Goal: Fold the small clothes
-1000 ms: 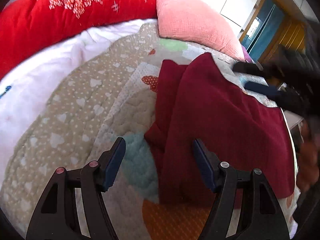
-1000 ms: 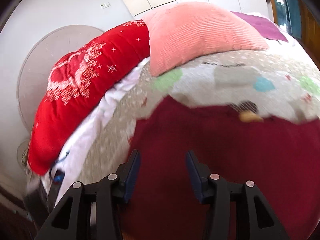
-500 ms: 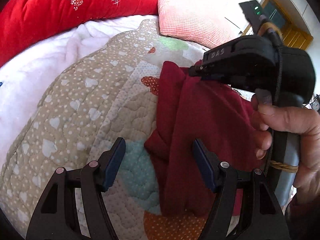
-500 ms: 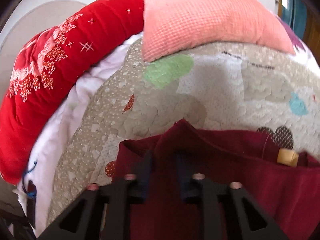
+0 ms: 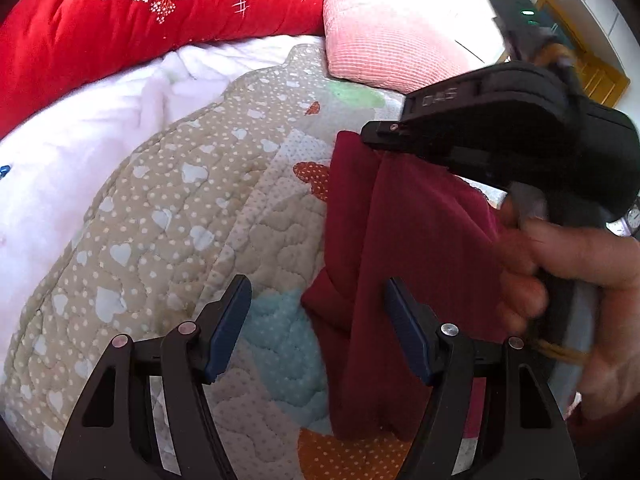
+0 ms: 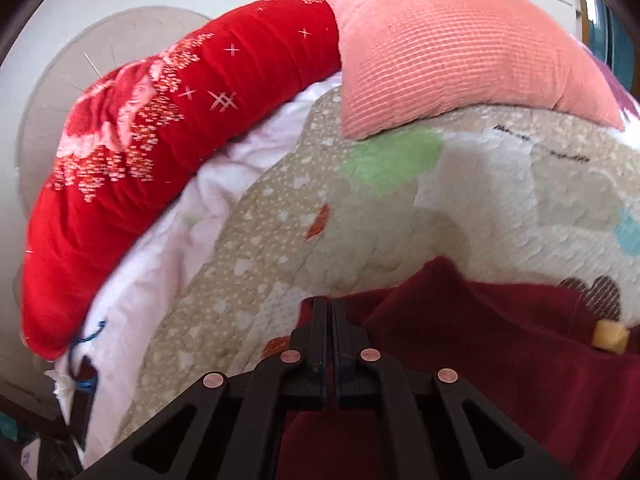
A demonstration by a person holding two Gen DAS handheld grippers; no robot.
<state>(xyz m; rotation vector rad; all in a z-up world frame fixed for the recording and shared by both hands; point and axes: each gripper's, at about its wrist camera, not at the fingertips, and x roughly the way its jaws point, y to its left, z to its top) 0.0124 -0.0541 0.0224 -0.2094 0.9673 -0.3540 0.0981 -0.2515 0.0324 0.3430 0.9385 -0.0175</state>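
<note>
A dark red garment (image 5: 400, 264) lies on the patchwork quilt (image 5: 180, 208). My left gripper (image 5: 318, 320) is open, low over the garment's near left edge, one finger on the quilt side and one over the cloth. My right gripper (image 6: 330, 312) is shut on the garment's far left corner (image 6: 460, 320) and lifts it a little; it also shows in the left wrist view (image 5: 380, 134), held by a hand. A small tan tag (image 6: 608, 336) sits on the cloth's far edge.
A red floral bolster (image 5: 140, 12) and a pink pillow (image 5: 380, 52) lie along the head of the bed. A white blanket (image 5: 80, 140) lies left of the quilt. A door (image 5: 592, 68) stands at the far right.
My right gripper came down from above the garment, closed on its far left corner and raised it slightly. My left gripper stayed open and nearly still.
</note>
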